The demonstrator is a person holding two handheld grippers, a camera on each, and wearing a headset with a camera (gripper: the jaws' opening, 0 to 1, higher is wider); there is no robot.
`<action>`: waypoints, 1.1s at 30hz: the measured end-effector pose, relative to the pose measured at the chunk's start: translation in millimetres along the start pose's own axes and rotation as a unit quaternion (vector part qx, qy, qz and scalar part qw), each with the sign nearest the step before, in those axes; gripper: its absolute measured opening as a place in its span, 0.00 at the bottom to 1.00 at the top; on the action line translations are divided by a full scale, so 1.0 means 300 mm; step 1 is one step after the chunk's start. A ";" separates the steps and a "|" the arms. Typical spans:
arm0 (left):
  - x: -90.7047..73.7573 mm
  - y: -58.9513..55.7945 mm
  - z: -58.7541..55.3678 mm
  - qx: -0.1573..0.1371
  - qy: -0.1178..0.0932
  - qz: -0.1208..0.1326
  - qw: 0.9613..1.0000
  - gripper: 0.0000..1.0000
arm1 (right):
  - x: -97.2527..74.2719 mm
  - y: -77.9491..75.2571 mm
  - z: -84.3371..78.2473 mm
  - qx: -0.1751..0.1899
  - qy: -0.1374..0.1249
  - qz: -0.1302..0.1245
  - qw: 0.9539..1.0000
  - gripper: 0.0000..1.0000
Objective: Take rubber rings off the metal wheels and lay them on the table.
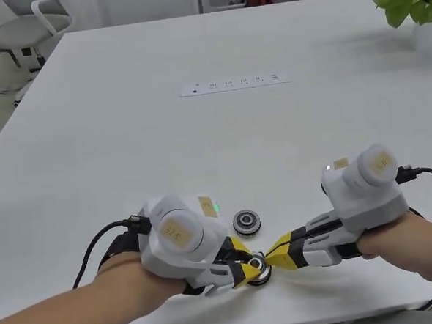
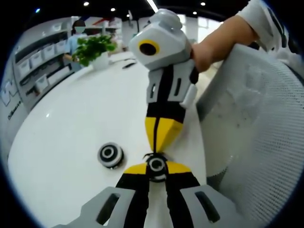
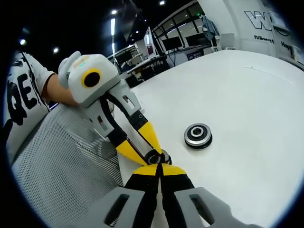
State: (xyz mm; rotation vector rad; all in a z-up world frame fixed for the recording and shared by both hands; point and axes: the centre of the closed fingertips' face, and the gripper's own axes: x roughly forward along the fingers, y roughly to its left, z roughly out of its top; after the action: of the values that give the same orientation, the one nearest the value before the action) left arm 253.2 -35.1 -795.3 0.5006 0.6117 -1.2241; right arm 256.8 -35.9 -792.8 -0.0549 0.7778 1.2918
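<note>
Two metal wheels sat near the table's [image 1: 126, 123] near edge. One wheel [image 1: 258, 269] was clamped between the left gripper's [image 1: 248, 269] yellow tips. The right gripper [image 1: 272, 259] came in from the right with its jaws pressed together, tips touching that wheel's rubber ring [image 2: 156, 156]; whether they pinched it, I could not tell. The second wheel [image 1: 246, 222] lay flat just beyond.

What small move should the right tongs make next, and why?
Probably pull the right tongs away from the small silver metal wheel. The left tongs clamp that wheel, and the right ones are pinched shut at its rim, seemingly on its thin black rubber ring, so pulling should peel it off.
</note>
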 end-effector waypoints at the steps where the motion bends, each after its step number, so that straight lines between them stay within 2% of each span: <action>1: 0.000 0.000 0.000 0.001 0.000 0.000 1.000 0.12 | 0.002 0.002 0.001 -0.002 0.000 0.001 1.000 0.00; 14: 0.001 0.000 -0.001 0.002 0.001 -0.001 1.000 0.12 | 0.010 0.025 0.022 -0.008 -0.013 0.018 1.000 0.00; 16: 0.001 0.000 -0.001 0.001 0.000 -0.001 1.000 0.12 | 0.010 0.043 0.031 -0.003 -0.022 0.033 0.999 0.00; 18: 0.000 0.000 -0.002 0.001 0.000 -0.001 1.000 0.12 | 0.012 0.041 0.023 -0.016 -0.012 0.027 0.999 0.00; 24: 0.000 0.000 -0.001 0.005 -0.001 -0.002 1.000 0.12 | 0.007 0.020 0.014 -0.007 -0.013 0.018 1.000 0.00; 29: 0.001 -0.002 -0.001 0.020 -0.002 -0.003 1.000 0.13 | 0.004 0.010 0.014 -0.001 -0.016 0.013 1.000 0.00; 31: 0.001 -0.005 0.000 0.034 -0.003 -0.005 0.999 0.14 | 0.004 0.009 0.011 0.000 -0.014 0.013 1.000 0.00; 33: 0.001 -0.005 -0.001 0.033 -0.003 -0.006 0.999 0.14 | 0.004 0.009 0.011 0.002 -0.014 0.014 1.000 0.00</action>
State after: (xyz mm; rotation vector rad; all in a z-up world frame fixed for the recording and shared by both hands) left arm 252.0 -35.5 -795.8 0.5476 0.5712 -1.2602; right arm 256.0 -32.7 -790.0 -0.0226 0.7591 1.3140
